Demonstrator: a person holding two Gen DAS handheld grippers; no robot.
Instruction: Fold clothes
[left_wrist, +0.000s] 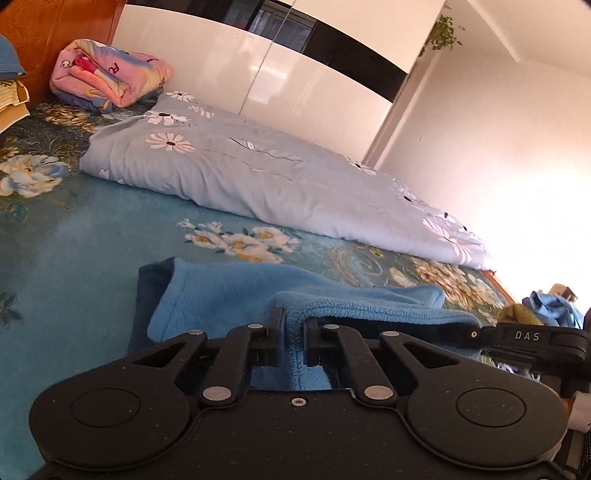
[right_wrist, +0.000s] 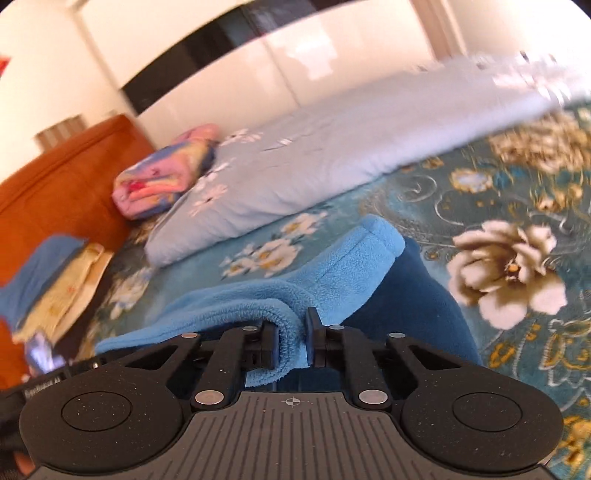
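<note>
A light blue fleece garment (left_wrist: 236, 291) with a dark navy part (left_wrist: 147, 295) lies on the floral teal bed cover (left_wrist: 74, 236). My left gripper (left_wrist: 294, 325) is shut on a fold of the fleece at its near edge. In the right wrist view the same fleece garment (right_wrist: 332, 266) rises in a fold, its navy part (right_wrist: 410, 306) to the right. My right gripper (right_wrist: 293, 328) is shut on a thick rolled edge of it. The right gripper's body (left_wrist: 524, 338) shows at the right edge of the left wrist view.
A pale blue daisy-print duvet (left_wrist: 258, 173) lies folded along the far side of the bed. A pink rolled blanket (left_wrist: 110, 74) sits by the orange headboard (right_wrist: 55, 192). Folded blue and yellow cloths (right_wrist: 62, 284) are stacked near the headboard. A white glossy wardrobe (left_wrist: 277, 74) stands behind.
</note>
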